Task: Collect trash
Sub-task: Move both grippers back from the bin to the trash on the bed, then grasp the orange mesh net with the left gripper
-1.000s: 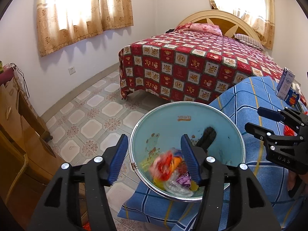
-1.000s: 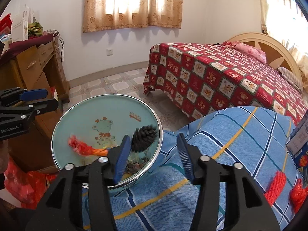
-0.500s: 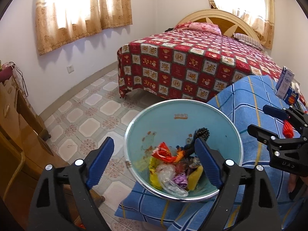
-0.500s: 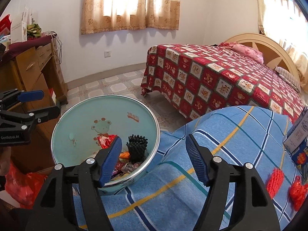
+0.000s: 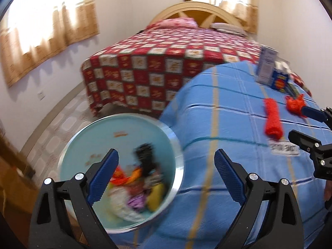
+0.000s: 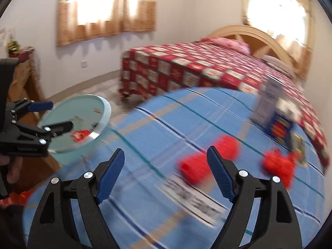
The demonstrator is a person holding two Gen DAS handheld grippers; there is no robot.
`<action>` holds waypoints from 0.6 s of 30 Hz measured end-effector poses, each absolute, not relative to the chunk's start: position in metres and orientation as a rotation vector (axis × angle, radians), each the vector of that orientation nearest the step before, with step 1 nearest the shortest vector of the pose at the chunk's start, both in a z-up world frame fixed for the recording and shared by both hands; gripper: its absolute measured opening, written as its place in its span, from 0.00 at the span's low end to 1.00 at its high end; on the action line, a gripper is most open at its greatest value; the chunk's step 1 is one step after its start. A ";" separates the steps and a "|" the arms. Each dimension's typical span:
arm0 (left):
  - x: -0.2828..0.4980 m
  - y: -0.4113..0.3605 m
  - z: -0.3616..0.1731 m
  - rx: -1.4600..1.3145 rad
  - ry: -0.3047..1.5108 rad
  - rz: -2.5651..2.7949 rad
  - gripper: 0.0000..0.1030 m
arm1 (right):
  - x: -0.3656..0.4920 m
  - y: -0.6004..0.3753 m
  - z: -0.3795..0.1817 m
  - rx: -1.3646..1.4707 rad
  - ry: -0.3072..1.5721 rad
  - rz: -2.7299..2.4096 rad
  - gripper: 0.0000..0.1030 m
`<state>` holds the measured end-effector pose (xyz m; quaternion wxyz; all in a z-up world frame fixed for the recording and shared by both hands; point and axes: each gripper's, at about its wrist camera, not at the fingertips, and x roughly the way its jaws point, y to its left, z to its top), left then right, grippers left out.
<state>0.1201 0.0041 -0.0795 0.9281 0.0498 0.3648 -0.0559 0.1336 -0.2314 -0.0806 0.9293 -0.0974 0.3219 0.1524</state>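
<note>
Both grippers empty, jaws spread wide: left gripper [image 5: 166, 166], right gripper [image 6: 166, 166].

Step, as judged: fetch next trash from blue-covered table [image 6: 145, 128]. Aim right gripper square over red bundle [image 6: 193, 169] just ahead, partly behind its right finger; close on middle, not loose ends.

Second red bundle [image 6: 278, 166] farther right; boxes [image 6: 269, 103] beyond.

Bin [image 5: 93, 137] under left gripper at table edge: wrappers, dark pinecone-like lump inside, blurred.
</note>
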 end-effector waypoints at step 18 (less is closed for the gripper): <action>0.160 -0.160 -0.091 0.227 0.809 -0.343 0.88 | 0.132 -0.434 -0.105 -0.002 0.723 -0.124 0.78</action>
